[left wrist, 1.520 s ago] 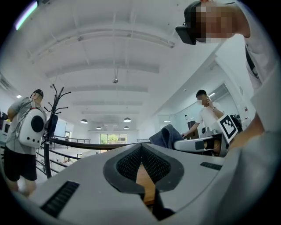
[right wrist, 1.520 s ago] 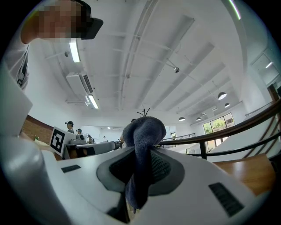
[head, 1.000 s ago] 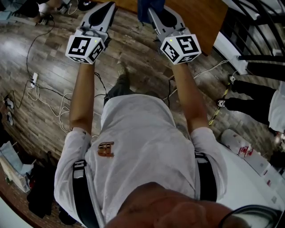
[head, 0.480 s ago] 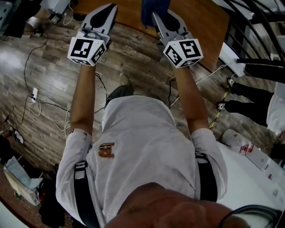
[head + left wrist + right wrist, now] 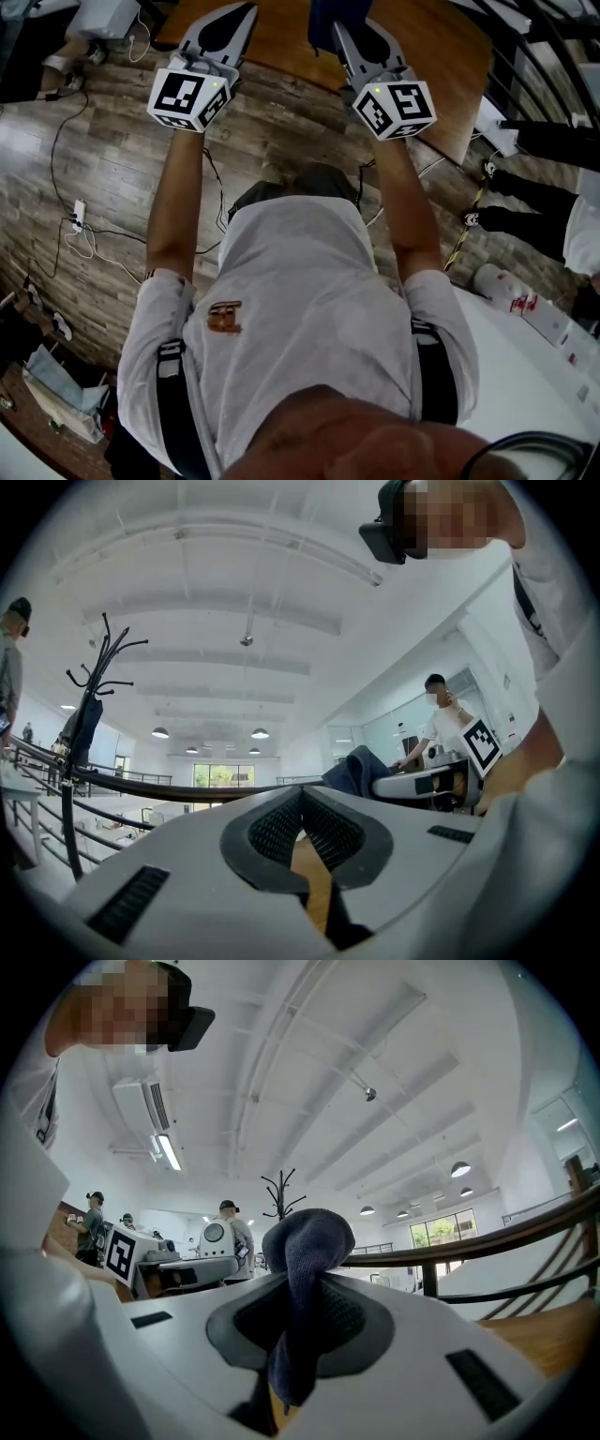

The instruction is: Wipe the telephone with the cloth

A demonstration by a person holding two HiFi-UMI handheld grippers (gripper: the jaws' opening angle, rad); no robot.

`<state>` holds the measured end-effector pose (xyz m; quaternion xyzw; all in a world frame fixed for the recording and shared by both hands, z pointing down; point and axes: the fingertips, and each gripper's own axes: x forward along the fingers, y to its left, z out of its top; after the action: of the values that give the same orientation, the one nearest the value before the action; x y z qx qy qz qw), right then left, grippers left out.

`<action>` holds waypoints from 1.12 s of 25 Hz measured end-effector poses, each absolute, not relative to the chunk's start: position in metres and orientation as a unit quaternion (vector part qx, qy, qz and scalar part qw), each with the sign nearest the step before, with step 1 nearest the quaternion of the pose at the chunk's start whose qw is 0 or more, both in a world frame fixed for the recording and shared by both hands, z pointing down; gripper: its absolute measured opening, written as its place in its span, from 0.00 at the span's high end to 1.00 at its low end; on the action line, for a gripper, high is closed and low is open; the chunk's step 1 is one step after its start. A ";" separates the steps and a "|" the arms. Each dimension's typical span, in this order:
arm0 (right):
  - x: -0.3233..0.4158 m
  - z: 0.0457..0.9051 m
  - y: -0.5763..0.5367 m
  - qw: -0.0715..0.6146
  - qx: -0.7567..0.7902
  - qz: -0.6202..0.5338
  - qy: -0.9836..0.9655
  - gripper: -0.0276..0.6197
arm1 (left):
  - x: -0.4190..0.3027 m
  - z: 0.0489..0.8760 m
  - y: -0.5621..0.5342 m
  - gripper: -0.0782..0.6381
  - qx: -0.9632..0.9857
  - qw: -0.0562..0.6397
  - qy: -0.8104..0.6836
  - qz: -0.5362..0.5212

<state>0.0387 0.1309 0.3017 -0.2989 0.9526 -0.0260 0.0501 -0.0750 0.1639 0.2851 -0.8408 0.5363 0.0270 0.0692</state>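
Observation:
In the head view both grippers are held out in front of me, over the near edge of a brown wooden table (image 5: 441, 56). My right gripper (image 5: 339, 26) is shut on a dark blue cloth (image 5: 323, 11), which bunches above the jaws and hangs down between them in the right gripper view (image 5: 305, 1241). My left gripper (image 5: 234, 14) is shut with nothing between its ribbed pads (image 5: 333, 832). The cloth and the right gripper also show at the side of the left gripper view (image 5: 361, 772). No telephone shows in any view.
Cables and a power strip (image 5: 80, 220) lie on the wood-plank floor at the left. A white table (image 5: 525, 375) stands at the lower right, with a person's dark legs (image 5: 525, 220) beyond it. A black railing (image 5: 544, 37) runs along the upper right.
The floor has slid down under me and more of the wooden table shows at the top. Both grippers keep their pose, and the cloth stays in the right one.

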 end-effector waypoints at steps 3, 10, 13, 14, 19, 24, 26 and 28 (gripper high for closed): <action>0.028 0.303 0.111 0.048 -0.302 -0.029 0.952 0.84 | -0.088 0.288 0.144 0.87 -0.842 0.064 0.535 0.026; 0.008 0.311 0.062 0.045 -0.302 -0.029 0.952 0.84 | -0.109 0.295 0.094 0.87 -0.842 0.058 0.536 0.026; -0.004 0.318 0.029 0.045 -0.301 -0.032 0.952 0.84 | -0.119 0.303 0.062 0.87 -0.843 0.057 0.535 0.018; -0.008 0.320 0.017 0.045 -0.301 -0.033 0.952 0.84 | -0.123 0.305 0.051 0.87 -0.843 0.057 0.535 0.016; -0.022 0.319 -0.039 0.049 -0.299 -0.032 0.952 0.84 | -0.136 0.306 -0.005 0.87 -0.843 0.060 0.535 0.010; -0.031 0.320 -0.101 0.048 -0.297 -0.029 0.953 0.84 | -0.144 0.309 -0.070 0.87 -0.845 0.061 0.532 0.005; -0.036 0.321 -0.130 0.048 -0.296 -0.030 0.953 0.84 | -0.147 0.311 -0.099 0.87 -0.845 0.061 0.530 0.002; -0.037 0.321 -0.160 0.048 -0.296 -0.031 0.954 0.84 | -0.148 0.313 -0.129 0.87 -0.846 0.060 0.530 -0.004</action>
<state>-0.0372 -0.1596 0.3208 -0.2958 0.9536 -0.0310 0.0475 -0.1483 -0.1290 0.3130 -0.8457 0.5303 -0.0036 0.0604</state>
